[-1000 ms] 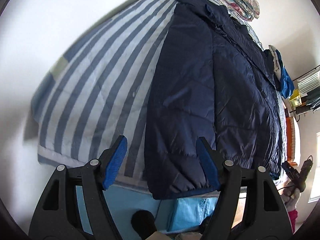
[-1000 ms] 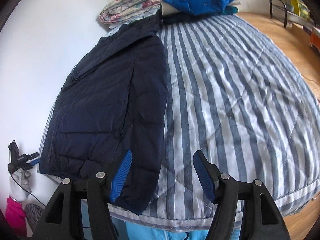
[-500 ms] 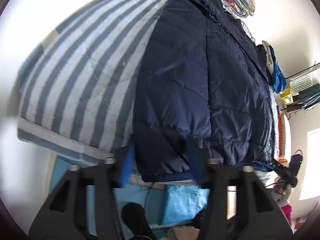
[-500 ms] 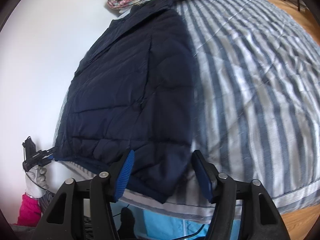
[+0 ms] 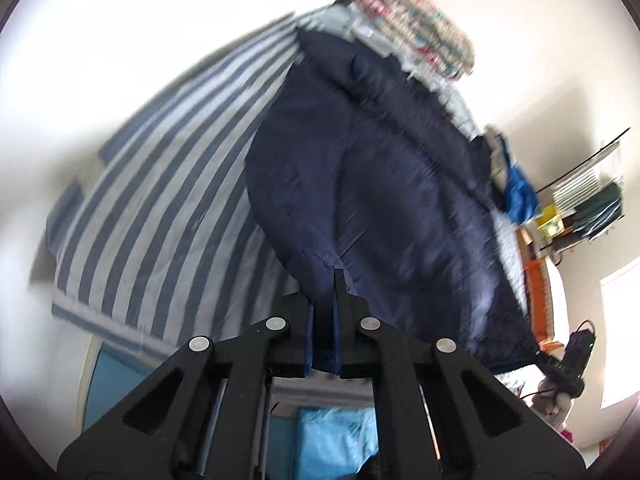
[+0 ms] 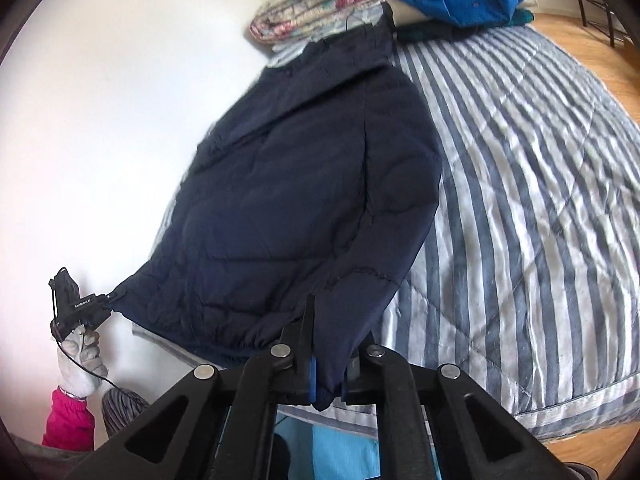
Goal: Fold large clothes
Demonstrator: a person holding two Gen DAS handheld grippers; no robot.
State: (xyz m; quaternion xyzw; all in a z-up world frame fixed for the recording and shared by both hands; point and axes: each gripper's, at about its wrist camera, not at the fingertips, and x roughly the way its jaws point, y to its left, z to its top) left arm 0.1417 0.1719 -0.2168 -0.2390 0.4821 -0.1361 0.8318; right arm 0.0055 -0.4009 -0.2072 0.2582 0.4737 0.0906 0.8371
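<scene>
Fingers of left gripper (image 5: 325, 320) and right gripper (image 6: 329, 354) just closed, each pinching the navy jacket (image 6: 288, 184) hem.

The left gripper (image 5: 323, 316) is a black plastic frame with two slanted arms, each pierced by a triangular cut-out and studded with round silver screw heads, and blue pads line its fingers. The right gripper (image 6: 328, 354) is built the same, black with silver screws and blue pads. At eight o'clock in the right wrist view, the person's hand (image 6: 80, 356) wears a pale grey glove above a bright pink sleeve (image 6: 69, 424), with a thin black cable (image 6: 86, 372) trailing across it.
</scene>
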